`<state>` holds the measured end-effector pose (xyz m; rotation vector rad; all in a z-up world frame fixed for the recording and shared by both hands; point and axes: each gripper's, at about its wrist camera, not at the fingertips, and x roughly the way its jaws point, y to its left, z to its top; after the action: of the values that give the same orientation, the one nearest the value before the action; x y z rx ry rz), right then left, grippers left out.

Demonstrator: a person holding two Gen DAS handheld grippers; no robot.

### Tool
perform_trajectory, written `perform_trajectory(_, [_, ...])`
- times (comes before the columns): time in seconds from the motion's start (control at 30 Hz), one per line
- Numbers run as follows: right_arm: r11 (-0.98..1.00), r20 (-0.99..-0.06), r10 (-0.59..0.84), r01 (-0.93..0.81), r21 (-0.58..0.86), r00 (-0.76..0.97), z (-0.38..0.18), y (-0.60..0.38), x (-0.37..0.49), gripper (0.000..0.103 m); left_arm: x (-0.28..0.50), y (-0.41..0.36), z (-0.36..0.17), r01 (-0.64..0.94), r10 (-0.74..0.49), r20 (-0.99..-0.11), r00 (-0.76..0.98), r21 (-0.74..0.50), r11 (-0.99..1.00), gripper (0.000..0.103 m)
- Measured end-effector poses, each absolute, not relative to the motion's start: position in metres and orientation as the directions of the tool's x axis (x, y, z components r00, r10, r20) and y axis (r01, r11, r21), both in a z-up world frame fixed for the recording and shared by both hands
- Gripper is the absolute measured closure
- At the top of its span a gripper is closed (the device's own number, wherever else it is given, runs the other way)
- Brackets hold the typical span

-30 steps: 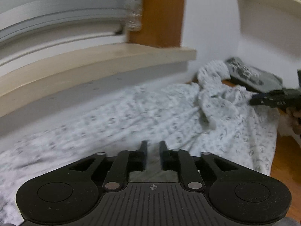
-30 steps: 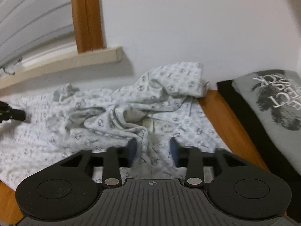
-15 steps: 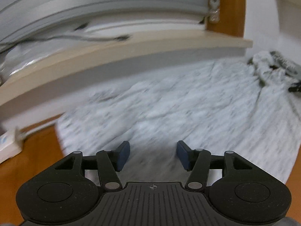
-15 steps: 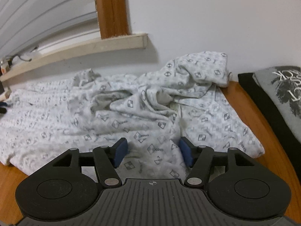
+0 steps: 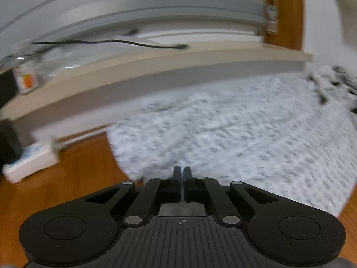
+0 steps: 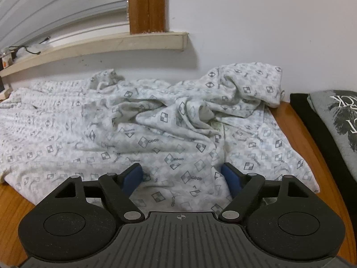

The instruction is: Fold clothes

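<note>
Your left claw (image 5: 181,172) is pinched shut at the shirt (image 6: 156,129) hem, right claw (image 6: 181,176) wide open and empty; shirt lies spread, rumpled, unfolded on the worktop (image 6: 11,201), beside a folded grey one (image 6: 334,120).

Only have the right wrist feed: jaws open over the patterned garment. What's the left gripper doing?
Observer: The left gripper has its jaws shut at the near-left edge of the patterned garment; cloth looks pinched between them.
Operator: Corner or mid-hem?
Observer: Close to a corner. The bare wooden surface starts just left of the jaws.
Operator: Anything nearby to snag?
Observer: A white box-like item lies on the wood farther left, apart from the cloth. That view is blurred, so I can't identify it.
</note>
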<state>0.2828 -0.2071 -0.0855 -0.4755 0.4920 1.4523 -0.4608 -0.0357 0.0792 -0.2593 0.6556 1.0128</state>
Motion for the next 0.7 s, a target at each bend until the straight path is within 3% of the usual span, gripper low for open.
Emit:
perform_trajectory(0.03, [0.063,-0.582,0.811,-0.998,-0.01,0.056,-0.085,-0.208,0.283,0.026,-0.459,-0.035,0.082,-0.861,0.713,-0.613,0.339,0.103,0.498,0.096])
perform_trajectory(0.1, [0.063,-0.577,0.815,-0.998,-0.012,0.058,-0.085,-0.21,0.283,0.026,-0.456,-0.035,0.086,-0.88,0.728,-0.601,0.331,0.083,0.468,0.076])
perform_trajectory(0.17, [0.064,-0.572,0.818,-0.998,-0.014,0.06,-0.084,-0.212,0.283,0.026,-0.442,-0.038,0.09,-0.869,0.723,-0.579,0.378,0.048,0.493,0.049])
perform_trajectory(0.2, [0.066,-0.566,0.822,-0.998,-0.012,0.061,-0.083,-0.215,0.283,0.027,-0.431,-0.041,0.091,-0.859,0.725,-0.565,0.394,0.055,0.509,0.045])
perform_trajectory(0.23, [0.069,-0.557,0.828,-0.998,-0.007,0.061,-0.079,-0.22,0.282,0.029,-0.418,-0.043,0.092,-0.845,0.72,-0.554,0.418,0.054,0.532,0.043])
perform_trajectory(0.3, [0.077,-0.539,0.84,-0.997,0.004,0.063,-0.073,-0.231,0.281,0.054,-0.393,-0.047,0.092,-0.815,0.706,-0.532,0.467,0.05,0.577,0.038])
perform_trajectory(0.37, [0.076,-0.523,0.851,-0.997,0.016,0.056,-0.067,-0.238,0.278,0.063,-0.366,-0.048,0.09,-0.785,0.678,-0.522,0.517,0.028,0.619,0.034])
perform_trajectory(0.57, [0.033,-0.552,0.834,-0.999,0.035,0.008,-0.07,-0.227,0.273,0.063,-0.307,-0.051,0.069,-0.684,0.569,-0.561,0.601,0.008,0.729,0.034])
perform_trajectory(0.7, [0.037,-0.576,0.817,-0.999,-0.001,0.031,-0.079,-0.225,0.281,0.063,-0.306,-0.06,0.063,-0.676,0.567,-0.579,0.586,0.037,0.736,0.038])
